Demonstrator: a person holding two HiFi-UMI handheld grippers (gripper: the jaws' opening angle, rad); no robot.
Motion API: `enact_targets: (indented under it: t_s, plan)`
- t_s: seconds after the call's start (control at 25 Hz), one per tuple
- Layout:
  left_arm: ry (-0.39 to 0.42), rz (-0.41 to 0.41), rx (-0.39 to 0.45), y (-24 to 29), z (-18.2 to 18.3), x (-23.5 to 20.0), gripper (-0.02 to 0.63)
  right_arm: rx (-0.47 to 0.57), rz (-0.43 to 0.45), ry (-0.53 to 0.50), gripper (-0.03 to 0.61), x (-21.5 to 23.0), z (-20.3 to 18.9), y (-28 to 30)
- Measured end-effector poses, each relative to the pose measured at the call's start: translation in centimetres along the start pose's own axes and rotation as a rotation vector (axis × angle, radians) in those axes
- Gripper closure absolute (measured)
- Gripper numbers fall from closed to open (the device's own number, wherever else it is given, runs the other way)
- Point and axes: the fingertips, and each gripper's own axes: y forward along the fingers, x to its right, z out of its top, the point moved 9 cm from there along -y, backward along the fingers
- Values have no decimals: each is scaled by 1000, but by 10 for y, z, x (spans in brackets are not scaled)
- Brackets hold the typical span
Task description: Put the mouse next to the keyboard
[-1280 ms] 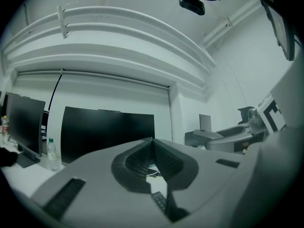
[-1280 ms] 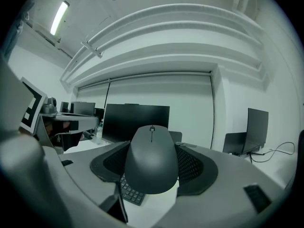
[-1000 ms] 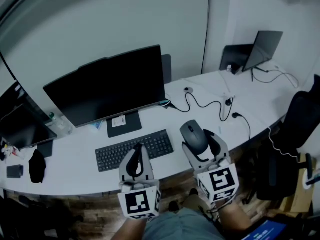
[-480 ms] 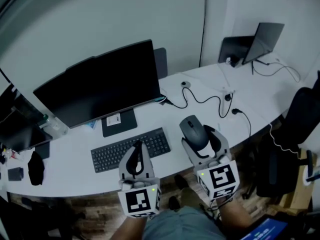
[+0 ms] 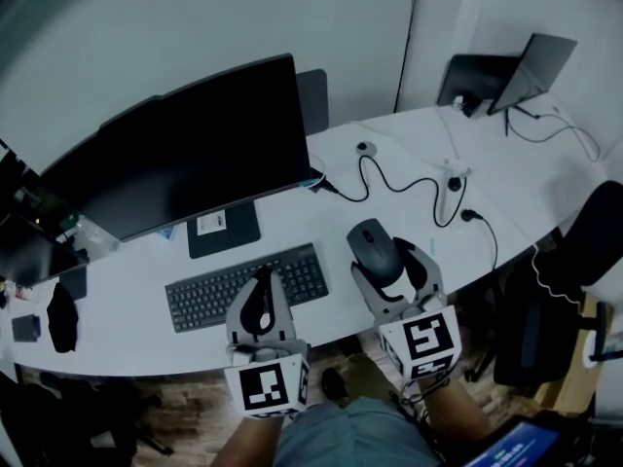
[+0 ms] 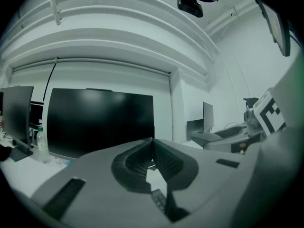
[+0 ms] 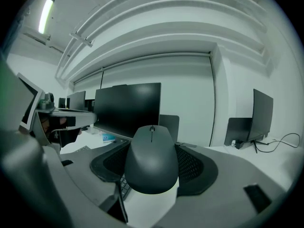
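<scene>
A white curved tabletop (image 5: 297, 220) runs under a pale wall, with a dark monitor (image 5: 185, 154) standing behind a black keyboard (image 5: 245, 287) and a laptop (image 5: 533, 64) far off at the right end. From the head view, my left tool (image 5: 263, 280) hangs over the front edge of the keyboard. My right tool (image 5: 387, 264) sits just to the keyboard's right, near the tabletop's front edge, with the dark mouse (image 5: 372, 245) in it.

In the left gripper view, my left tool (image 6: 153, 142) has its jaws pressed together with nothing between them. The monitor (image 6: 99, 122) fills the background.

In the right gripper view, my right tool (image 7: 153, 161) is clamped on the mouse (image 7: 152, 156), a pad against each flank. I cannot tell whether the mouse touches the tabletop.
</scene>
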Motion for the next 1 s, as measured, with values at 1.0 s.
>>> enact_targets:
  t_s: [1.0]
  plan:
    - [-29, 104, -234, 59, -67, -2, 609, -306, 125, 94, 275, 27, -117, 89]
